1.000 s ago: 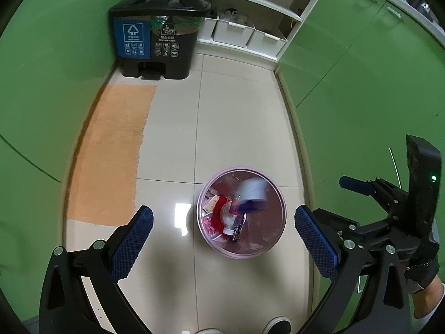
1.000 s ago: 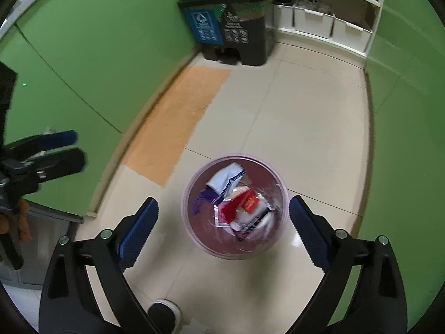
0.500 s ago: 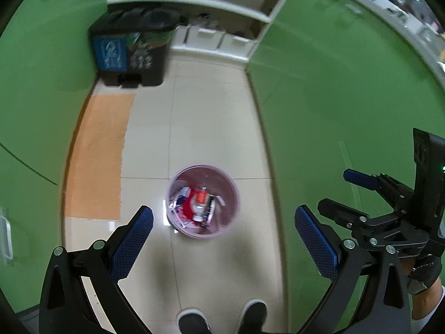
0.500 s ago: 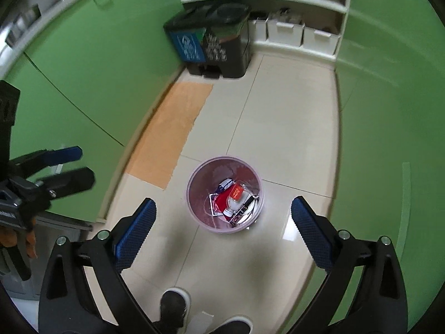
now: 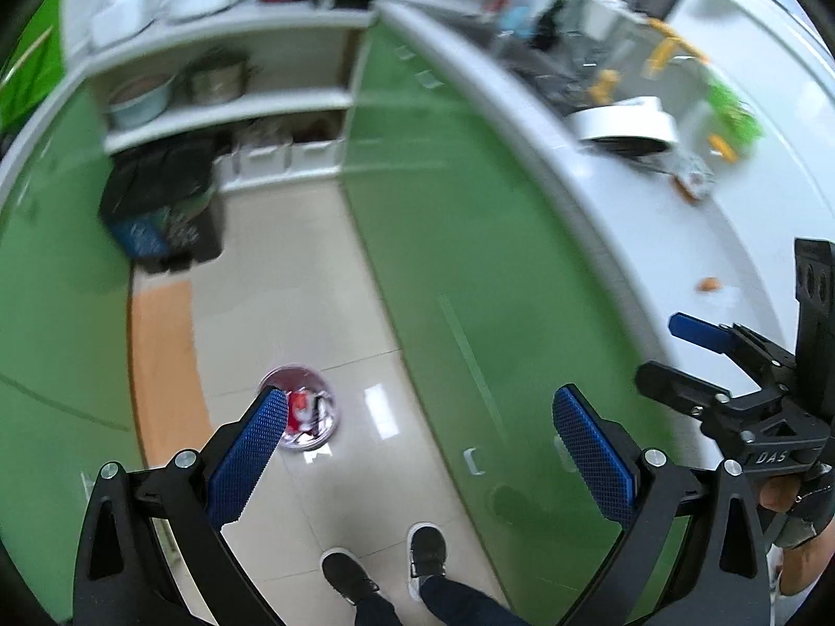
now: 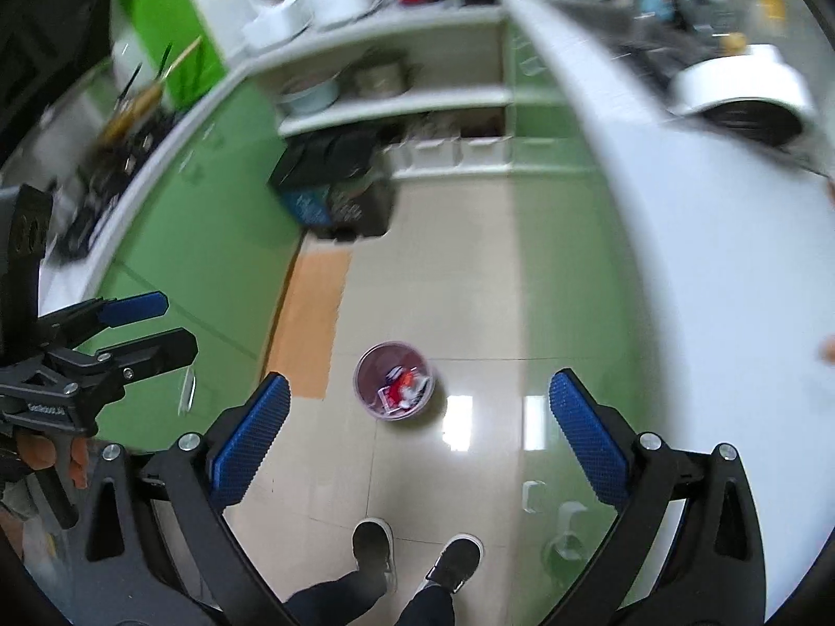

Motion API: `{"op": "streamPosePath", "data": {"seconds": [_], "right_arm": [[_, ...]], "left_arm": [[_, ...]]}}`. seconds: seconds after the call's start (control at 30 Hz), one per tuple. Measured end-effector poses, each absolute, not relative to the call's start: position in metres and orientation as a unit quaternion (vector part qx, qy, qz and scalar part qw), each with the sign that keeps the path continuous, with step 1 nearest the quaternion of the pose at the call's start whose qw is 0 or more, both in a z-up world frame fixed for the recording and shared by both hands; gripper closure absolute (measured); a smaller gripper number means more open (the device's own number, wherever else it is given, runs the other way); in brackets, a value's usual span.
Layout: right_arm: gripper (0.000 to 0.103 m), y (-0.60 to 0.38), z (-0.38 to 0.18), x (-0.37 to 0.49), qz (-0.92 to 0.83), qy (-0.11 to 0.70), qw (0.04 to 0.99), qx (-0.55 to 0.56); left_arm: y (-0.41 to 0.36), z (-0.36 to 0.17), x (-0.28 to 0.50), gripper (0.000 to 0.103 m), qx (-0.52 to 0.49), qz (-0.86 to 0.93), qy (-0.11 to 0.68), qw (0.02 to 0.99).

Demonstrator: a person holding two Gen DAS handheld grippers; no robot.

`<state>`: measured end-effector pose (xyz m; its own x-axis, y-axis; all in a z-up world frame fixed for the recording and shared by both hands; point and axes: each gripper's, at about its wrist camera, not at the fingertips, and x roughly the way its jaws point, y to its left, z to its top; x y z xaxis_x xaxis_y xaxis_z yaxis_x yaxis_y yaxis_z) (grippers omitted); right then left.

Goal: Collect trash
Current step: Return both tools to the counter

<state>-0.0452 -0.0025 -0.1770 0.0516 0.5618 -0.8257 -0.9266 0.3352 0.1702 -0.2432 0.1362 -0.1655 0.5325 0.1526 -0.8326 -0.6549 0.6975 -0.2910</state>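
Left hand-held gripper (image 5: 415,448): released, jaws spread wide, nothing between the blue pads; high above the floor.
Bin (image 5: 301,413): pink basket on the tiled floor beside the orange mat (image 5: 162,365), holding red and white wrappers; one bin of this kind, well below both grippers.
Change: a second ago both cameras hung close over the bin and it filled the lower view; now it is small and far down, and the white tabletop (image 5: 678,240) has come into sight on the right (the person has stood up).
Meaning: the last drop looks finished; next piece probably comes off the tabletop.
Right hand-held gripper (image 6: 417,438): also released, empty, jaws wide.
Trash left: orange scraps (image 5: 708,285) on the tabletop, near the right gripper; I count at least three, blur hides the rest.
Counts: two grippers, two shoes (image 6: 417,553), one black sorting bin (image 6: 334,193) at the far shelves.
Blur: heavy, so smaller tabletop items go unnamed.
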Motion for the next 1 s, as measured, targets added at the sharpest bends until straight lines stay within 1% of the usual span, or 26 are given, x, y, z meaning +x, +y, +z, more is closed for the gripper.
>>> {"op": "streamPosePath", "data": {"seconds": [0.07,0.2,0.33,0.5,0.77,1.0], "right_arm": [[0.005,-0.035,-0.149,-0.027,0.512,0.426,0.72,-0.196],[0.005,-0.096,-0.119,0.008,0.461,0.422,0.764,-0.163],[0.005,-0.155,-0.107,0.048,0.402,0.427,0.8,-0.125],[0.005,-0.214,-0.101,0.088,0.361,0.429,0.822,-0.099],[0.004,-0.24,-0.122,0.134,0.357,0.451,0.814,-0.083],[0.004,-0.218,-0.152,0.166,0.37,0.482,0.792,-0.06]], "left_arm": [[0.123,-0.14,-0.226,0.006,-0.285,0.223,0.416,0.834],[0.1,-0.106,-0.184,0.006,-0.262,0.17,0.414,0.855],[0.07,-0.088,-0.135,0.006,-0.228,0.12,0.418,0.871],[0.033,-0.069,-0.075,0.006,-0.196,0.072,0.421,0.882],[0.002,-0.07,-0.009,0.006,-0.175,0.055,0.433,0.882],[-0.001,-0.082,0.026,0.006,-0.161,0.062,0.45,0.876]]}}
